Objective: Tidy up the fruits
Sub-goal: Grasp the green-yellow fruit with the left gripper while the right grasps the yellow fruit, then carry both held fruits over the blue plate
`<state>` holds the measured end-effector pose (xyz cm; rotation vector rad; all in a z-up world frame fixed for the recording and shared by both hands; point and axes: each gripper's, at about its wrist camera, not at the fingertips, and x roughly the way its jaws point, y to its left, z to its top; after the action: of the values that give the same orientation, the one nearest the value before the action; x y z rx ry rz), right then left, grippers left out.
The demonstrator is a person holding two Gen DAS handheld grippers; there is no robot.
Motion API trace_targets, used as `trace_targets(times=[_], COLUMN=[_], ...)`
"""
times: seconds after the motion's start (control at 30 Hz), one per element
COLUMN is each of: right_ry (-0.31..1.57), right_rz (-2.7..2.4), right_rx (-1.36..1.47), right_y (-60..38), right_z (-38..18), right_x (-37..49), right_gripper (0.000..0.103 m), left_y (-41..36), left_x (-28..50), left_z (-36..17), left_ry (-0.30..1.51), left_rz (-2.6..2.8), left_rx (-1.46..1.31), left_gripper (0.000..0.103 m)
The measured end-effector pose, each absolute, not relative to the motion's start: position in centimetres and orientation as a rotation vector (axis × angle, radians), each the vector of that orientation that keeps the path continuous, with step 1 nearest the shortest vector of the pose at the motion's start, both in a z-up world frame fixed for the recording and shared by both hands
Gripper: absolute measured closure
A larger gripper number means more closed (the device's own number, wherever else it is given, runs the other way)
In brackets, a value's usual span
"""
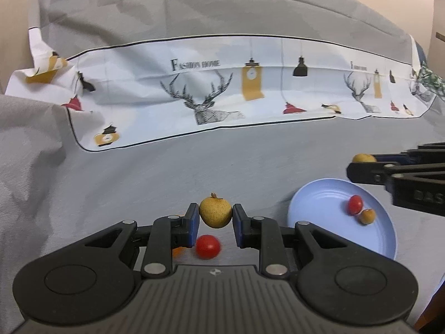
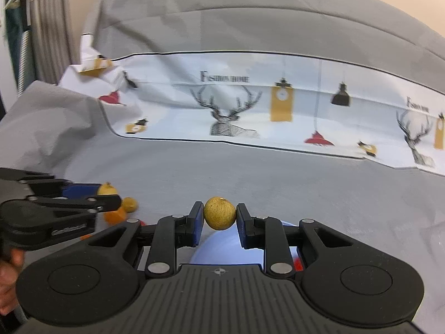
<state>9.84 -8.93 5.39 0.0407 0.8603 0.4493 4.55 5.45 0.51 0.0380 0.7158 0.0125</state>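
My left gripper (image 1: 215,216) is shut on a yellow-brown longan (image 1: 215,213) with a stem, held above the grey cloth. Under it lie a red cherry tomato (image 1: 208,246) and a bit of an orange fruit (image 1: 178,250). My right gripper (image 2: 219,217) is shut on a second longan (image 2: 219,213) above the near edge of the light blue plate (image 2: 222,247). In the left wrist view the plate (image 1: 319,206) holds a cherry tomato (image 1: 355,204) and a small longan (image 1: 367,216); the right gripper (image 1: 358,164) hangs over its far rim.
A printed white cloth with deer and lamps (image 1: 211,94) lies along the back over a grey cover. In the right wrist view the left gripper (image 2: 105,194) sits at the left beside an orange fruit (image 2: 114,215) and another longan (image 2: 130,203). Striped fabric (image 2: 47,27) hangs far left.
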Motion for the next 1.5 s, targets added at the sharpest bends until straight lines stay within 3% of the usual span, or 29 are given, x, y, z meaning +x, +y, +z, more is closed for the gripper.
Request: trace_targets(times=[1.5], right_ry=[0.962], right_rz=[0.178], right_rx=[0.173], right_y=[-14.9], right_z=[1.5], right_x=[12.3], right_gripper=[0.077], left_y=[-5.5], left_x=[5.3], left_z=[-3.7], left_ry=[0.745], left_rz=[-0.434], left_rx=[0.101], left_gripper=[0.075])
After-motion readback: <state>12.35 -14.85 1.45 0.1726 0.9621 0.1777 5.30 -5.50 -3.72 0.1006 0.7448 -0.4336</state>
